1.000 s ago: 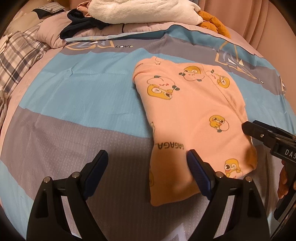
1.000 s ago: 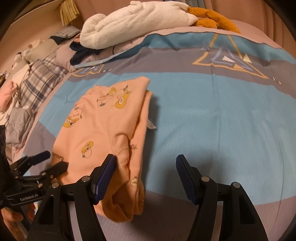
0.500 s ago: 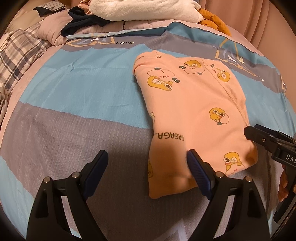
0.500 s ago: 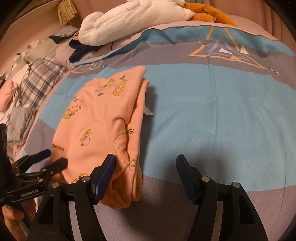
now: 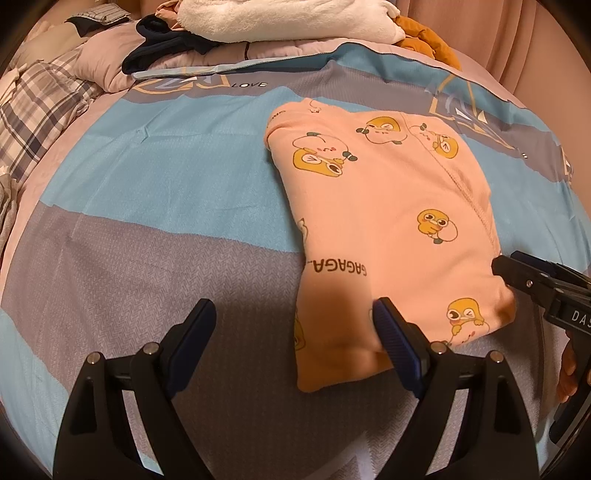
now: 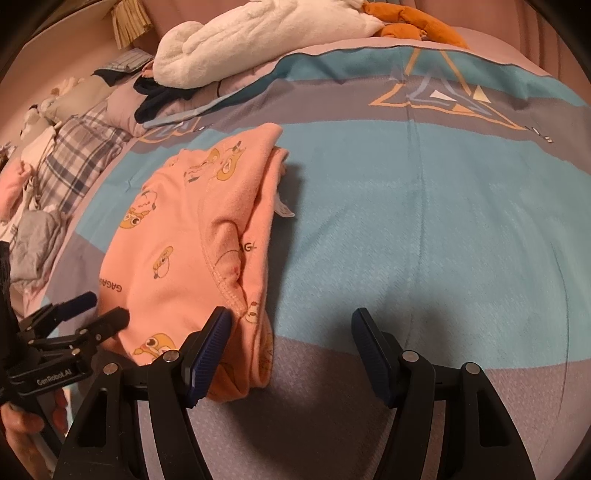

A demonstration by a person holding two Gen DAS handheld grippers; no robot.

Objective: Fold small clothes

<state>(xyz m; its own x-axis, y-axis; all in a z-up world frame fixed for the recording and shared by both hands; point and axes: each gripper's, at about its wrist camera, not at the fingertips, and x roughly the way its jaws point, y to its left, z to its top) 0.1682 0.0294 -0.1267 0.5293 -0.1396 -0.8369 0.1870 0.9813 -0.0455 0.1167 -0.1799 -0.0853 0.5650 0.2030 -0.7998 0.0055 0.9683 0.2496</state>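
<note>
A small peach garment with yellow duck prints (image 5: 388, 221) lies folded on the bed; it also shows in the right wrist view (image 6: 192, 236). My left gripper (image 5: 295, 336) is open, its right finger over the garment's near left corner. My right gripper (image 6: 291, 343) is open, its left finger at the garment's near right edge. The right gripper shows at the right edge of the left wrist view (image 5: 535, 288), and the left gripper at the left of the right wrist view (image 6: 92, 310). Neither holds cloth.
The bed cover (image 5: 147, 206) is blue and grey striped. A white fluffy blanket (image 5: 280, 18), a dark garment (image 5: 162, 48) and an orange cloth (image 5: 428, 40) lie at the head. Plaid bedding and loose clothes (image 6: 70, 166) lie along the left side.
Both grippers have drawn back slightly toward me; the garment lies still and folded.
</note>
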